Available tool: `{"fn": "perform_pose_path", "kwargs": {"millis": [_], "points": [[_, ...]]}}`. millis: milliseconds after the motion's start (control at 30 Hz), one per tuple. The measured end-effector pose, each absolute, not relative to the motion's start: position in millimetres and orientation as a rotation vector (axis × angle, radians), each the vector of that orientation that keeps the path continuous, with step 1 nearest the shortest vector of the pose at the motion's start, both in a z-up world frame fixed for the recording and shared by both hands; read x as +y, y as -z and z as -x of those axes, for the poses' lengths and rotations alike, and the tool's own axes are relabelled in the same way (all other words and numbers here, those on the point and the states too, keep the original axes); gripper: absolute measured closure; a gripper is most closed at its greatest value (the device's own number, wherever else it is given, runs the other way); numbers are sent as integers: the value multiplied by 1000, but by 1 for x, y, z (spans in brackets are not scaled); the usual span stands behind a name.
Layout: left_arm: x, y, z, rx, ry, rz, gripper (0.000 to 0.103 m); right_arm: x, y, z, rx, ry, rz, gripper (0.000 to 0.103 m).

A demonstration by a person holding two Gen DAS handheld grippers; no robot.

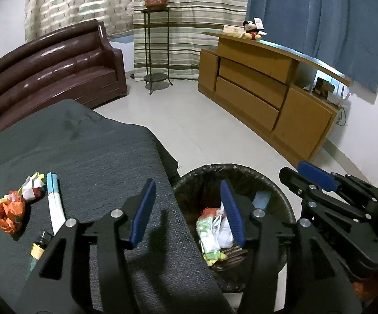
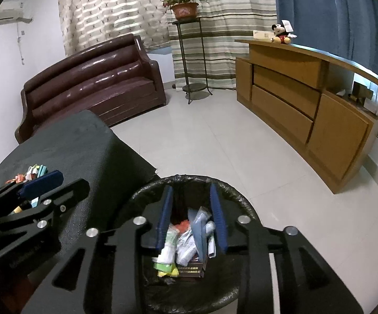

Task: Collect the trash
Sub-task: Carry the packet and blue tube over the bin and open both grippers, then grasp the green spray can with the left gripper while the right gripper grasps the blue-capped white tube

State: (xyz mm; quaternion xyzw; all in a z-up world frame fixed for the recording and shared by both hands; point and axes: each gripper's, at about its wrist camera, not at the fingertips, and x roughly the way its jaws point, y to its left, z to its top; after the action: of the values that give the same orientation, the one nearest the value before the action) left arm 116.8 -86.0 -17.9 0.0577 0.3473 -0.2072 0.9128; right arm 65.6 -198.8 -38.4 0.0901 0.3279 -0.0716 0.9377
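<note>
A black bin (image 1: pixel 241 168) with a black liner stands on the floor against the table's right edge. It holds wrappers and packets (image 1: pixel 215 233). My left gripper (image 1: pixel 187 213) is open and empty, one finger over the dark table (image 1: pixel 97 157), the other over the bin. My right gripper (image 2: pixel 192 218) hangs open over the bin (image 2: pixel 189 178). A pale blue packet (image 2: pixel 200 230) lies below its pads among the trash, not pinched. On the table lie an orange wrapper (image 1: pixel 8 214), crumpled paper (image 1: pixel 33 185), a white and blue tube (image 1: pixel 54 204) and a small bottle (image 1: pixel 39 246).
A brown leather sofa (image 1: pixel 52 70) stands behind the table. A metal plant stand (image 1: pixel 157 52) with a potted plant is at the striped curtains. A long wooden cabinet (image 1: pixel 262 91) runs along the right wall. Pale tiled floor (image 1: pixel 189 120) lies between them.
</note>
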Motion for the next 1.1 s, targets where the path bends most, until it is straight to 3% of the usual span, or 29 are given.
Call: {"fn": "perform_pose_path", "kwargs": {"millis": [367,600,1100], "points": [[-75,10,-112,697,407,-110,52,-202,34,-63,663,157,-183,67],[-50,2,-101,687,361,-114,51,-193,29,-57,670,150,-186,54],[47,14,-95,758,175,-83,51,-125,32,-59,718,9,-136,54]]}}
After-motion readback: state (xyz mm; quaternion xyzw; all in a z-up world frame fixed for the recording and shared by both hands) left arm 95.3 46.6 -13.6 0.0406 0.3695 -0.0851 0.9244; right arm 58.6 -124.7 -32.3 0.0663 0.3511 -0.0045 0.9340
